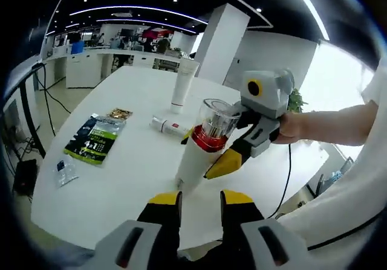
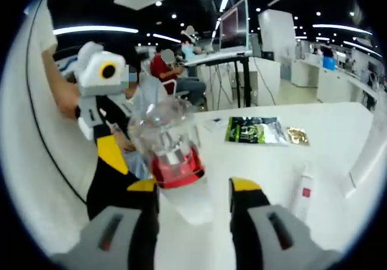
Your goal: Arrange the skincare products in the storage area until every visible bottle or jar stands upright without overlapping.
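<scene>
A white bottle (image 1: 195, 161) with a red band and a clear cap leans over the white table (image 1: 115, 188), its base touching the top. My right gripper (image 1: 208, 158) reaches in from the right and is shut on it just below the band. In the right gripper view the same bottle (image 2: 174, 152) lies between my right gripper's (image 2: 193, 188) jaws. My left gripper (image 1: 201, 200) stands open just in front of the bottle's base, holding nothing. A tall white tube (image 1: 183, 86) stands upright farther back. In front of it a small white tube (image 1: 169, 125) lies flat.
A green packet (image 1: 95, 138), a gold packet (image 1: 120, 113) and a small sachet (image 1: 65, 167) lie on the table's left side. The table's near edge runs just in front of my left jaws. A person's hand (image 1: 293, 128) holds the right gripper. Office desks and seated people stand beyond.
</scene>
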Demonstrator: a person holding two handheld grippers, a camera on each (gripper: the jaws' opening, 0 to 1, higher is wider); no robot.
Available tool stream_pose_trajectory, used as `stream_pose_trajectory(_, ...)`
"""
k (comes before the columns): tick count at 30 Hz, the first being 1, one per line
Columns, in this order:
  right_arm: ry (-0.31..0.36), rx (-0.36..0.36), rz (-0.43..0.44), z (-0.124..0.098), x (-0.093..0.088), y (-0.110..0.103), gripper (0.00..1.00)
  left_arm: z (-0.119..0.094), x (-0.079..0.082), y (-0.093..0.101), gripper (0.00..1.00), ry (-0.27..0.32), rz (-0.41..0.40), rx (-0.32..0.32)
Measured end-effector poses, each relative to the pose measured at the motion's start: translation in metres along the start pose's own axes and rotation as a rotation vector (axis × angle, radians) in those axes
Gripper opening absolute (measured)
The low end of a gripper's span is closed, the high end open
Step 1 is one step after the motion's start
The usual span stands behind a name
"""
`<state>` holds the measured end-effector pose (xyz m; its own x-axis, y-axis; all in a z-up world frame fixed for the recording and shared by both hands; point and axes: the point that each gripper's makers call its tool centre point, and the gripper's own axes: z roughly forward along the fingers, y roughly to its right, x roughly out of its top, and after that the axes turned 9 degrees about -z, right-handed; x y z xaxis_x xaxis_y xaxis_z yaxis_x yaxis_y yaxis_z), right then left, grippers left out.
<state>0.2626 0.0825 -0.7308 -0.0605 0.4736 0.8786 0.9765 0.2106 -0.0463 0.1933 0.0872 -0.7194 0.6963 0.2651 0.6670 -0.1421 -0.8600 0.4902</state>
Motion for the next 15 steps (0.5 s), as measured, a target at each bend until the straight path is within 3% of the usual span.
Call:
stream_pose_trajectory(5, 0.039, 0.048, -0.032, 0.011, 0.005, -0.011, 0.33, -0.001, -0.012, -0.01, 0.26, -0.013, -0.031, 0.05)
stream_pose_trajectory(10, 0.067, 0.01, -0.047, 0.013, 0.006, -0.008, 0.31, 0.001, -0.019, -0.003, 0.26, -0.01, -0.047, 0.049)
stream_pose_trajectory(15, 0.086, -0.029, 0.025, 0.011, 0.008, 0.002, 0.28, 0.005, -0.023, -0.001, 0.26, -0.024, -0.055, 0.053)
